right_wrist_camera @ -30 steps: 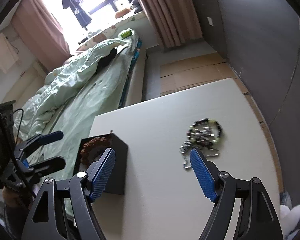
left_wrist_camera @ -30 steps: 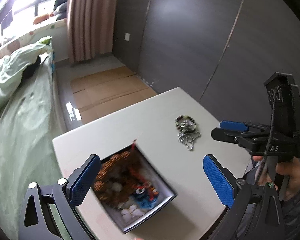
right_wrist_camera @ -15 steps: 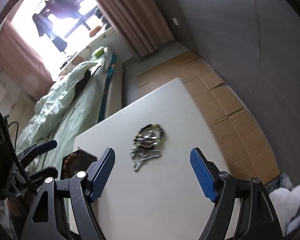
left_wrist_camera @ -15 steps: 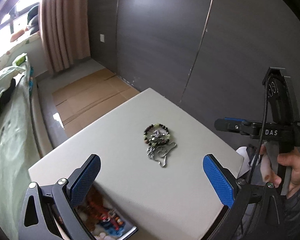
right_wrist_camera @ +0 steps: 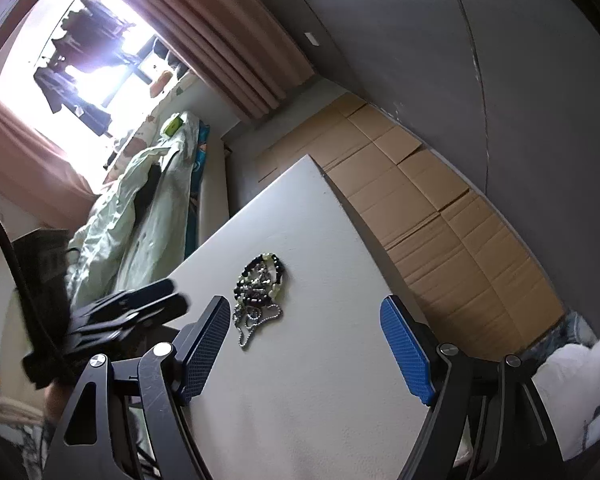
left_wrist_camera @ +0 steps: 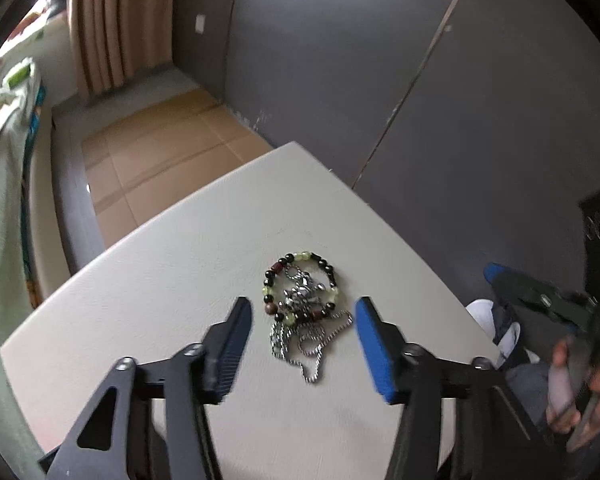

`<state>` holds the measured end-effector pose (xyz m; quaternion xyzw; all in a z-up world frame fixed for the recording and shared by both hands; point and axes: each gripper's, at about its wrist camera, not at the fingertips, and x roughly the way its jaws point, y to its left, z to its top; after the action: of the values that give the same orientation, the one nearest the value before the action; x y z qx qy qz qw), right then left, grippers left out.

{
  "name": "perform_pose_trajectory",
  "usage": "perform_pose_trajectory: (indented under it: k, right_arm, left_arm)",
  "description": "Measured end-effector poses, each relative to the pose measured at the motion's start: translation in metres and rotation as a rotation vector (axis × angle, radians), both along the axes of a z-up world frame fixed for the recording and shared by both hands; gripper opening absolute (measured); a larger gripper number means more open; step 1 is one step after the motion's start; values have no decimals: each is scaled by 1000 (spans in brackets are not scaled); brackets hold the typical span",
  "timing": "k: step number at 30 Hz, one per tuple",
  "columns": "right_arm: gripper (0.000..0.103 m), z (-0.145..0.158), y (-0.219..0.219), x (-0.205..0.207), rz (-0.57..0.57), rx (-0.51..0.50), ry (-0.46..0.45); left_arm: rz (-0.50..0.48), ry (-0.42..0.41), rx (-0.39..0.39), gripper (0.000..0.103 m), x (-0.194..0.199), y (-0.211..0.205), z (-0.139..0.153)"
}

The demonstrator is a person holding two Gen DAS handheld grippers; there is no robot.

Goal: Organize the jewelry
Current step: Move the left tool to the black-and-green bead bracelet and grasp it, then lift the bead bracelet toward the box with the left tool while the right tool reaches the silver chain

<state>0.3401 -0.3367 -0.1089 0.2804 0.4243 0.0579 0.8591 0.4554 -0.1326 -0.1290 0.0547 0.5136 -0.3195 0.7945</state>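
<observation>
item: beaded bracelet (left_wrist_camera: 300, 288) and silver chain (left_wrist_camera: 308, 344), lying tangled together on the white table (left_wrist_camera: 160, 300), not yet picked up; sorting, by judgement, still mostly remaining. left gripper (left_wrist_camera: 302, 350) is hovering low, jaws partly open either side of the pile, gripping nothing. right gripper (right_wrist_camera: 304, 354) is waiting alongside, wide open, empty.

bare table (left_wrist_camera: 148, 308) around jewelry pile (left_wrist_camera: 302, 312), wall (left_wrist_camera: 380, 60) behind
</observation>
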Motion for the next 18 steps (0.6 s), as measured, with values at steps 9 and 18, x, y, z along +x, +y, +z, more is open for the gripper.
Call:
perform_pose_trajectory:
  k: [9, 18]
  right_arm:
    - [78, -10, -5, 8, 9, 48, 35]
    - [78, -23, -8, 18, -2, 100, 87]
  left_arm:
    - [81, 84, 27, 30, 34, -9, -33]
    - [106, 64, 114, 16, 34, -19, -48]
